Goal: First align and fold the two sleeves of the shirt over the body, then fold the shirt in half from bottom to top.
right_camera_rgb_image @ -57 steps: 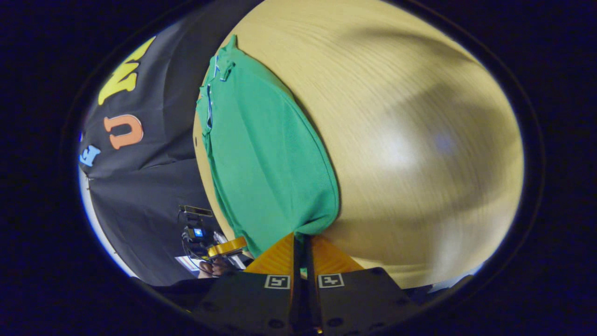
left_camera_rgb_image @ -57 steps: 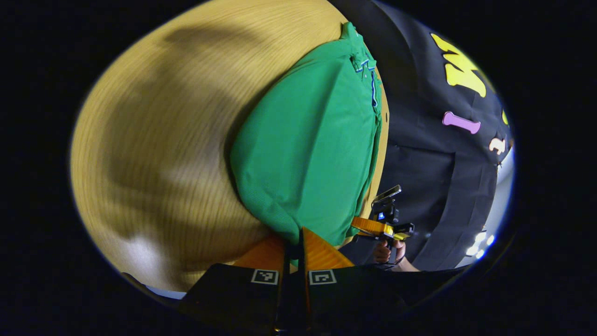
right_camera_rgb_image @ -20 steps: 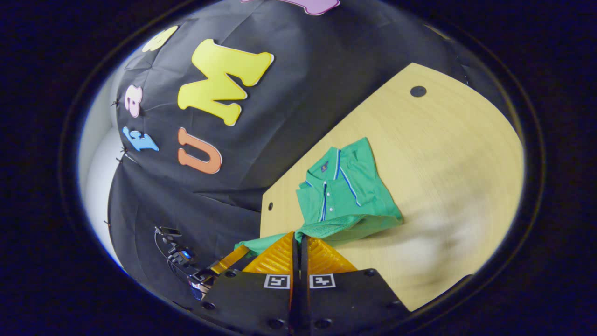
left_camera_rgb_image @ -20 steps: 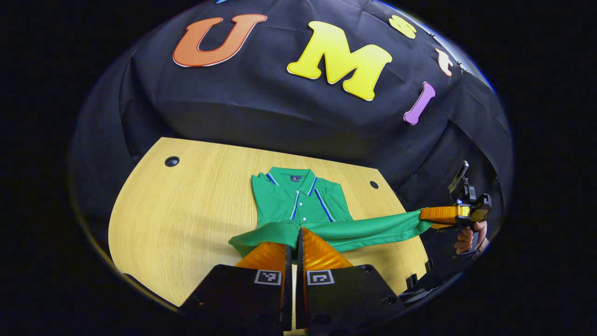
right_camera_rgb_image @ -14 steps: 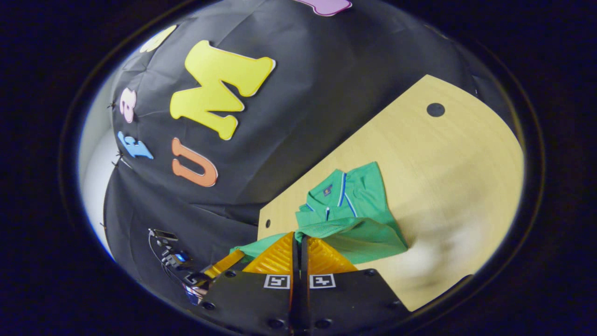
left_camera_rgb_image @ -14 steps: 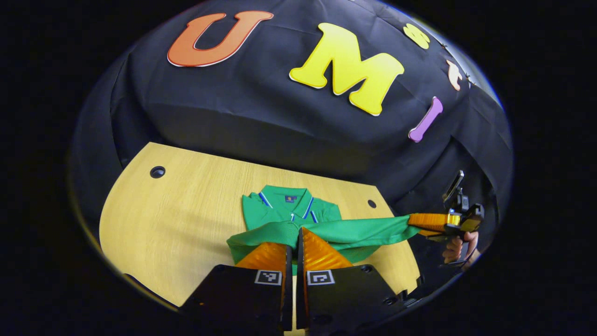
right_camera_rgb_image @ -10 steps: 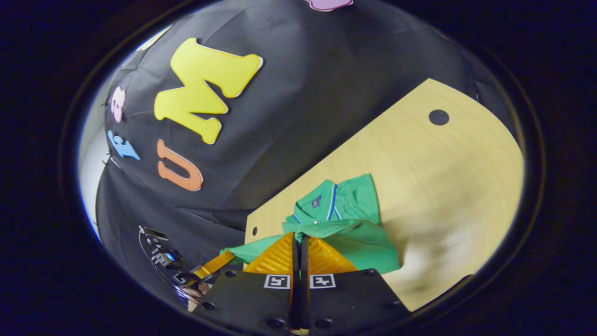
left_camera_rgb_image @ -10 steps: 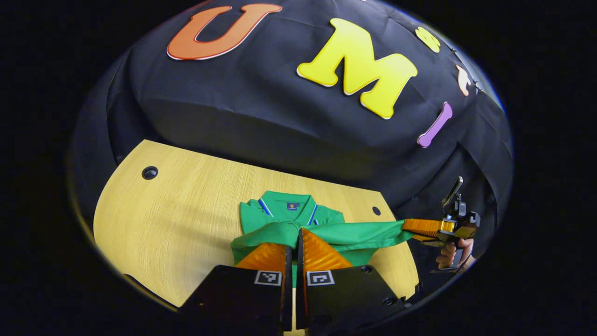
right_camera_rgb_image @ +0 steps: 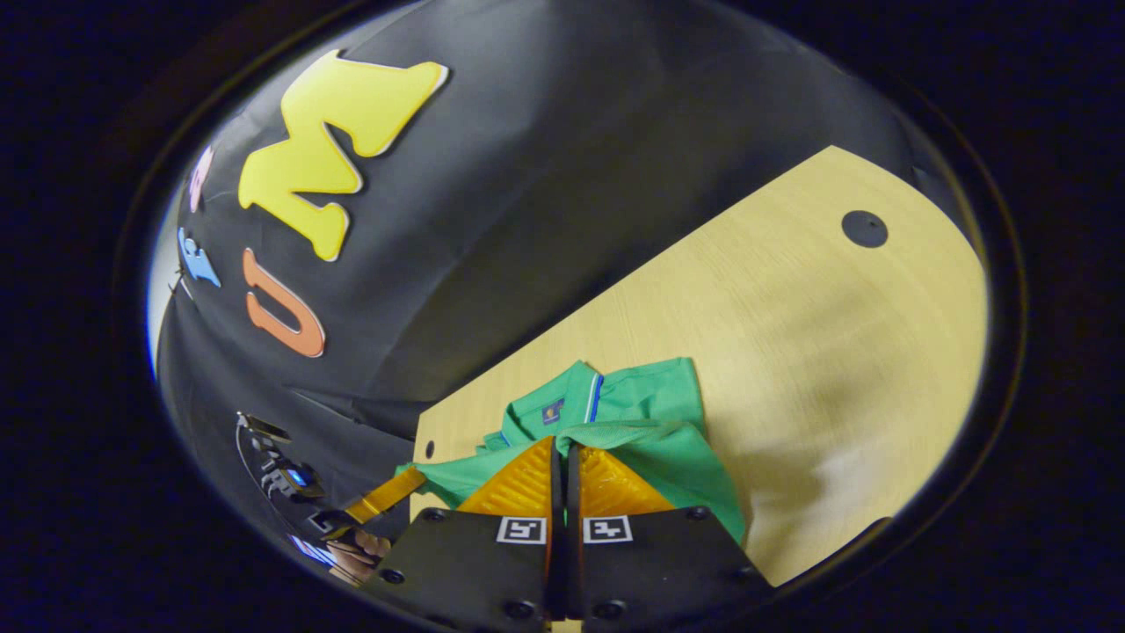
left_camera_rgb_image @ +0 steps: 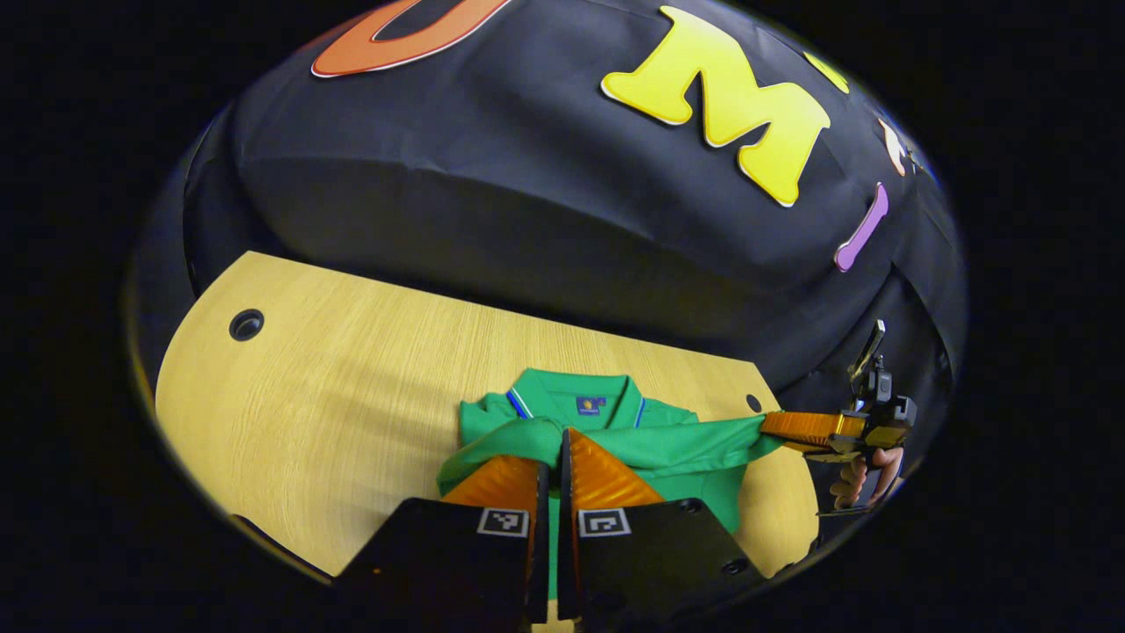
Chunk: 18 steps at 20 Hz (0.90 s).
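Observation:
A green polo shirt (left_camera_rgb_image: 615,444) with blue-striped collar (left_camera_rgb_image: 576,400) lies on the wooden table (left_camera_rgb_image: 334,396), its sleeves folded in. In the left gripper view my left gripper (left_camera_rgb_image: 552,437) is shut on one corner of the bottom hem, held up just short of the collar. Farther right, my right gripper (left_camera_rgb_image: 763,425) pinches the other hem corner, and the hem stretches taut between the two. In the right gripper view the right gripper (right_camera_rgb_image: 562,444) is shut on the hem over the shirt (right_camera_rgb_image: 650,396); the left gripper (right_camera_rgb_image: 420,473) holds the far end. The lifted cloth hides the placket.
Round cable holes sit in the tabletop (left_camera_rgb_image: 246,324) (left_camera_rgb_image: 753,403) (right_camera_rgb_image: 865,229). A hand (left_camera_rgb_image: 857,479) holds the right gripper past the table's right edge. Black cloth wall (left_camera_rgb_image: 527,193) rises right behind the table. Bare wood lies left of the shirt.
Both grippers have carried the bottom hem up off the table and forward over the body toward the collar. The hem now covers the buttons that showed a second ago.

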Each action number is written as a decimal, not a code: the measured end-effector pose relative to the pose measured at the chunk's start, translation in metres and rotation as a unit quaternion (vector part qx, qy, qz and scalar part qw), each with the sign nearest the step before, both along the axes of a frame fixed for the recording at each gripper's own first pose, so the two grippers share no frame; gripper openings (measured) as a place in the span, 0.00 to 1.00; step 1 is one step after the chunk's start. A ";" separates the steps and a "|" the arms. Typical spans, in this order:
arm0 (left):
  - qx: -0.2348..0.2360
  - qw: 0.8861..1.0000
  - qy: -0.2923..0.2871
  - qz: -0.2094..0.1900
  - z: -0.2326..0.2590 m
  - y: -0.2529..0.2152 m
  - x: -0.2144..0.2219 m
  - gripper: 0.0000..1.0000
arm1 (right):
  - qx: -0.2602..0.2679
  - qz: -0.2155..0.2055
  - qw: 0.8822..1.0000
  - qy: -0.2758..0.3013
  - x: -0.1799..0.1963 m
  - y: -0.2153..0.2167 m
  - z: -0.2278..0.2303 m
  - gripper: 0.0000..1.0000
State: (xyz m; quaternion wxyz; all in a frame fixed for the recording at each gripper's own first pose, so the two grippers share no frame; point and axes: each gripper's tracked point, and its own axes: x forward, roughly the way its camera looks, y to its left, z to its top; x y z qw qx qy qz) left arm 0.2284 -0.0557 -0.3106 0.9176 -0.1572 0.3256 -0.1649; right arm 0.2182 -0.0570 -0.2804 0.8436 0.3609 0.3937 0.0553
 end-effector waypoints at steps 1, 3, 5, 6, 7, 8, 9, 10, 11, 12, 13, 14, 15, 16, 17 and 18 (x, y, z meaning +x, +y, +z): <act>-0.010 1.000 0.004 -0.004 -0.005 -0.006 0.002 0.07 | -0.005 -0.001 1.000 0.005 0.004 -0.002 -0.011 0.01; -0.006 1.000 0.026 -0.006 -0.027 -0.011 0.002 0.07 | -0.025 0.004 1.000 0.008 0.012 -0.004 -0.026 0.01; 0.003 0.999 0.043 -0.005 -0.049 -0.014 0.004 0.07 | -0.050 0.010 0.999 0.009 0.017 -0.006 -0.036 0.01; 0.004 0.999 0.049 -0.005 -0.055 -0.016 0.005 0.07 | -0.066 0.015 0.998 0.007 0.021 -0.007 -0.041 0.01; 0.005 0.999 0.053 -0.001 -0.061 -0.016 0.007 0.07 | -0.085 0.017 0.996 0.005 0.026 -0.009 -0.047 0.01; 0.008 0.998 0.058 0.002 -0.066 -0.015 0.008 0.07 | -0.101 0.016 0.995 0.002 0.030 -0.012 -0.050 0.00; 0.012 0.998 0.062 0.007 -0.075 -0.012 0.007 0.07 | -0.113 0.013 0.994 0.000 0.033 -0.014 -0.051 0.01; 0.018 0.997 0.067 0.012 -0.082 -0.010 0.008 0.07 | -0.124 0.010 0.992 0.002 0.037 -0.016 -0.055 0.01; 0.031 0.997 0.073 0.015 -0.089 -0.008 0.009 0.07 | -0.134 0.009 0.991 0.004 0.038 -0.018 -0.060 0.01; 0.046 0.996 0.077 0.016 -0.094 -0.006 0.009 0.08 | -0.140 0.007 0.990 0.011 0.039 -0.019 -0.065 0.01; 0.053 0.995 0.080 0.013 -0.096 -0.008 0.010 0.10 | -0.142 0.003 0.990 0.013 0.041 -0.019 -0.066 0.01; 0.052 0.995 0.082 0.012 -0.097 -0.011 0.010 0.10 | -0.146 0.001 0.989 0.012 0.043 -0.019 -0.067 0.02; 0.052 0.995 0.080 0.013 -0.094 -0.011 0.010 0.02 | -0.149 0.000 0.989 0.010 0.044 -0.019 -0.068 0.04; 0.055 0.995 0.079 0.015 -0.093 -0.011 0.012 0.11 | -0.153 0.001 0.988 0.010 0.044 -0.019 -0.068 0.06; 0.064 0.994 0.082 0.014 -0.095 -0.010 0.010 0.12 | -0.159 -0.001 0.987 0.011 0.044 -0.021 -0.068 0.00; 0.075 0.993 0.085 0.017 -0.096 -0.008 0.007 0.12 | -0.159 -0.002 0.987 0.014 0.044 -0.022 -0.068 0.12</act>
